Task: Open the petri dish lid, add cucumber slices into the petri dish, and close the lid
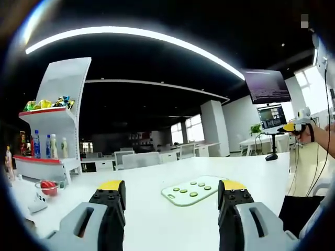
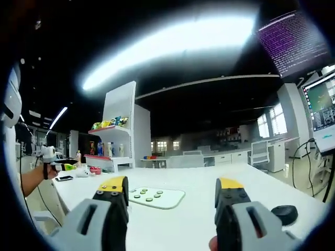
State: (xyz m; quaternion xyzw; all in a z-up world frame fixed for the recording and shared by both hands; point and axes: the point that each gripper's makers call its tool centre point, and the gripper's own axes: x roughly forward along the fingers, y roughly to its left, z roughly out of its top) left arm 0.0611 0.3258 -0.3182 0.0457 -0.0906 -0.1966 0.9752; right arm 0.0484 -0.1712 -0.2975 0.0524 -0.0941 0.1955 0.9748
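Note:
A pale green board [image 1: 180, 197] lies flat on the white table [image 1: 157, 219], carrying several round cucumber slices [image 1: 193, 194]. My left gripper [image 1: 171, 191] hovers open just short of it, nothing between its yellow-tipped jaws. In the right gripper view the same board [image 2: 170, 200] with the slices [image 2: 149, 198] sits ahead and left of centre; my right gripper [image 2: 171, 189] is open and empty above the table. A small clear dish [image 1: 48, 187] holding something red stands at the far left of the table; whether it has a lid I cannot tell.
A white shelf unit [image 1: 55, 125] with bottles and snack bags stands at the table's left end. A monitor on a stand [image 1: 272, 120] is at the far right. A black round object [image 2: 285, 213] lies on the table's right side. A person's hand holds the other gripper [image 1: 294, 127].

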